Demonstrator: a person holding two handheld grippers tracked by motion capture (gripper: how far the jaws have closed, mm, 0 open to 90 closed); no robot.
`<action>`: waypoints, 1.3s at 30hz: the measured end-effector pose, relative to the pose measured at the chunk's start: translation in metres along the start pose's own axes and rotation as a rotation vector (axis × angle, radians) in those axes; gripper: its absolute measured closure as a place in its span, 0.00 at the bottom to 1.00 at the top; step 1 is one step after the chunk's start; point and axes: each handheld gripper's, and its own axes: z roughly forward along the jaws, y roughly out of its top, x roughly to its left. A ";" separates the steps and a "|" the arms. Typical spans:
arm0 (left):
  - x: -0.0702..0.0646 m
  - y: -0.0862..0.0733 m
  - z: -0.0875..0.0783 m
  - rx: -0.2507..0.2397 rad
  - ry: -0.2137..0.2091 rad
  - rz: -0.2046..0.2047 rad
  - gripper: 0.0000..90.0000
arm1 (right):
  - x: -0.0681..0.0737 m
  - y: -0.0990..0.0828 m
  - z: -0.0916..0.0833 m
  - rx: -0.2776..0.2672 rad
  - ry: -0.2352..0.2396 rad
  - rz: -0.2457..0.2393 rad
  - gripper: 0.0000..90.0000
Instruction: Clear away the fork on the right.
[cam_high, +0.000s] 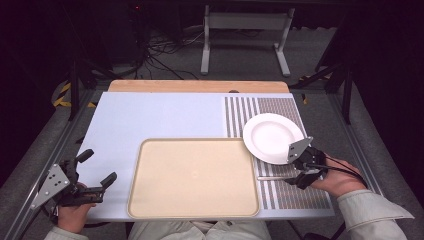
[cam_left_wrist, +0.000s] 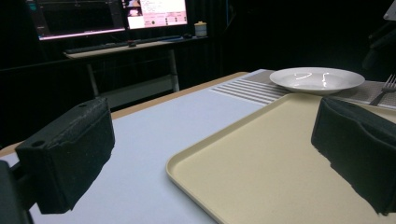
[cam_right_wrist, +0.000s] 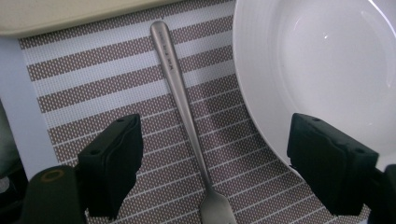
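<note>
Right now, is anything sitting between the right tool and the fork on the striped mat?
Nothing visible is. The right tool hangs over the fork with its jaws apart on either side of the handle, not touching it. The white plate lies close beside the fork on the striped mat, under one jaw, not across the handle.

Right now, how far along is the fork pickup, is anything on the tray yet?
Nothing is on the beige tray yet. The fork lies flat on the striped mat beside the white plate. The right hand-held gripper sits over the fork's handle, jaws open on either side without pressing it. Left to do: close, lift and place it. The left hand-held gripper waits open by the tray's near edge.
</note>
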 end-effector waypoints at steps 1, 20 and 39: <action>0.000 0.000 0.000 0.001 0.000 0.001 0.00 | 0.000 -0.001 0.000 0.011 0.003 0.006 0.21; 0.000 0.000 0.001 0.004 -0.002 0.001 0.00 | 0.000 -0.009 0.022 0.154 0.124 -0.014 0.31; -0.001 0.000 0.003 0.010 -0.010 0.001 0.00 | -0.012 -0.016 0.031 0.153 0.170 -0.057 0.80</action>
